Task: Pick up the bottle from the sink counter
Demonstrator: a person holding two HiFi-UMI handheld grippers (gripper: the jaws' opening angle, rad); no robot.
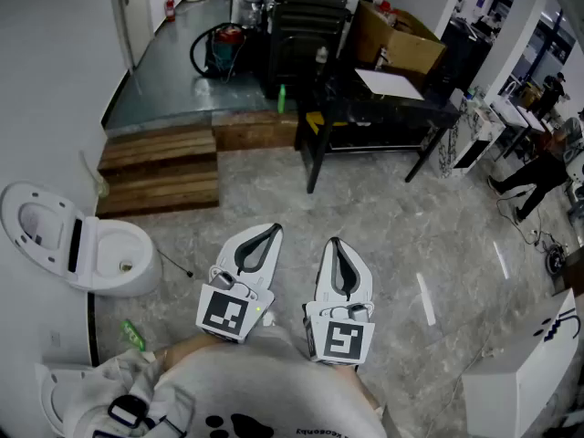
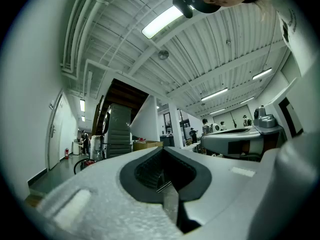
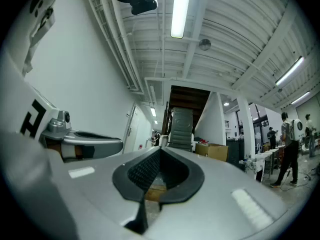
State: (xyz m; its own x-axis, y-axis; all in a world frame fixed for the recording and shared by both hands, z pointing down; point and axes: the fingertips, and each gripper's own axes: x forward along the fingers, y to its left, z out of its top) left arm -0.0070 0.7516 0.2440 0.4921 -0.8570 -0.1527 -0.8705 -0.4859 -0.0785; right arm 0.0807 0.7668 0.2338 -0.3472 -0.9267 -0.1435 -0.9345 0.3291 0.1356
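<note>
While I look down through the head camera, I see both tools held close to my light grey sweater (image 1: 265, 391), side by side and apart from each other. The left hand-held gripper (image 1: 272, 231) has its two white jaws pressed together at the tips, and nothing sits between them. The right hand-held gripper (image 1: 334, 242) looks the same: its jaws meet at the tips and hold nothing. Each one shows only a thin dark loop of padding behind the tips. Both point out over the grey stone floor (image 1: 411, 235).

A slim green bottle (image 1: 281, 99) stands upright at the edge of the raised grey floor, just beside the top of the brown wooden steps (image 1: 160, 167). It is well apart from both tools. I cannot tell from here if it stands on a sink counter.

A white toilet with its lid up (image 1: 100, 254) sits to the left. A small green thing (image 1: 134, 336) lies on the floor near it, too small for me to name. A black counter (image 1: 365, 108) stands to the right of the bottle, with a brown cardboard box (image 1: 397, 39) on it.
</note>
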